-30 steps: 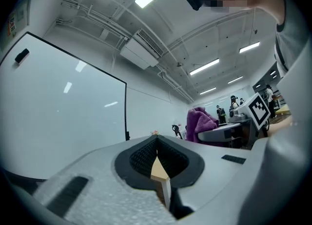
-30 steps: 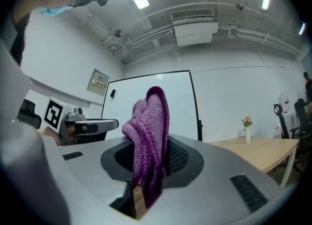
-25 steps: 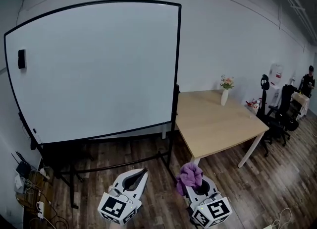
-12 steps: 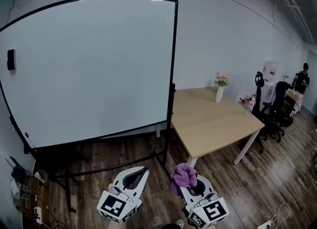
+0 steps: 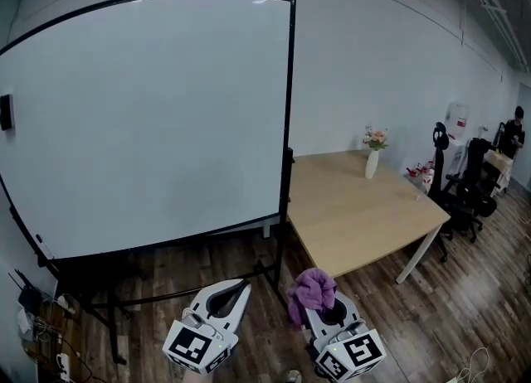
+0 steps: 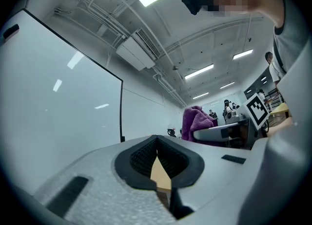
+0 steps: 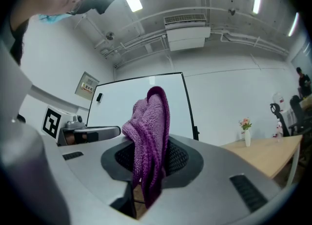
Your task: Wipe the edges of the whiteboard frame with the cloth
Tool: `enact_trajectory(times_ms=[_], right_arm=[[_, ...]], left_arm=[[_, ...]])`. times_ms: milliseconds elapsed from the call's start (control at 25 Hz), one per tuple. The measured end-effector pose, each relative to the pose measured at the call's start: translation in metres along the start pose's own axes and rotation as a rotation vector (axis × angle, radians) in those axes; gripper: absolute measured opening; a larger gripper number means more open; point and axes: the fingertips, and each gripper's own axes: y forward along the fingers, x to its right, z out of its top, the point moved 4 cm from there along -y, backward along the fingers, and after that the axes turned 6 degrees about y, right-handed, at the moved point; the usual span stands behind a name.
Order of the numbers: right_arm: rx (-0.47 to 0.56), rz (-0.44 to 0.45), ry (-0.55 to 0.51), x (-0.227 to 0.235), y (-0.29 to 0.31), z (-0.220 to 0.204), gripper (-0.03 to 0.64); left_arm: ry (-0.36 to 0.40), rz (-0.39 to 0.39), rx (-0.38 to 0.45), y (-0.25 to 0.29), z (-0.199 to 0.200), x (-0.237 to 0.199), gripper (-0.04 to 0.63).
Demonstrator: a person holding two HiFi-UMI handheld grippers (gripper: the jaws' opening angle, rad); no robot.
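Note:
The whiteboard (image 5: 149,116) with its thin black frame (image 5: 289,99) stands on a black stand ahead and to the left. Both grippers hang low in front of it, well short of the frame. My right gripper (image 5: 319,300) is shut on a purple cloth (image 5: 312,288), which bunches above the jaws (image 7: 152,131). My left gripper (image 5: 236,289) is shut with nothing in it, its tips meeting (image 6: 157,140). The board shows in the left gripper view (image 6: 58,97) and behind the cloth in the right gripper view (image 7: 117,104).
A wooden table (image 5: 357,207) with a vase of flowers (image 5: 372,157) stands right of the board's right edge. Office chairs (image 5: 465,191) and a person (image 5: 514,133) are at the far right. Cables and a power strip (image 5: 33,307) lie at the floor's left. A black eraser (image 5: 6,112) sits on the board.
The board has slid left and grown in the head view as the camera came closer. Both grippers keep their places low in the view, cloth still held.

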Motion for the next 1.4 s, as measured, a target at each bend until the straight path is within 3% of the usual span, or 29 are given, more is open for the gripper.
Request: enact_trajectory(times_ms=[680,920,1400], right_arm=[[-0.012,0.092,-0.037,0.103,0.085,0.016,0.095],[-0.028,0.076,-0.06,0.14,0.105,0.02,0.097],[-0.012,0.162,-0.113,0.164,0.126,0.033,0.089]], left_arm=[[0.026,0.072,0.011,0.116,-0.018,-0.036,0.017],[0.048,0.096,0.012,0.148,-0.02,-0.039,0.016],[0.085,0.153,0.014,0.181,-0.02,-0.051,0.016]])
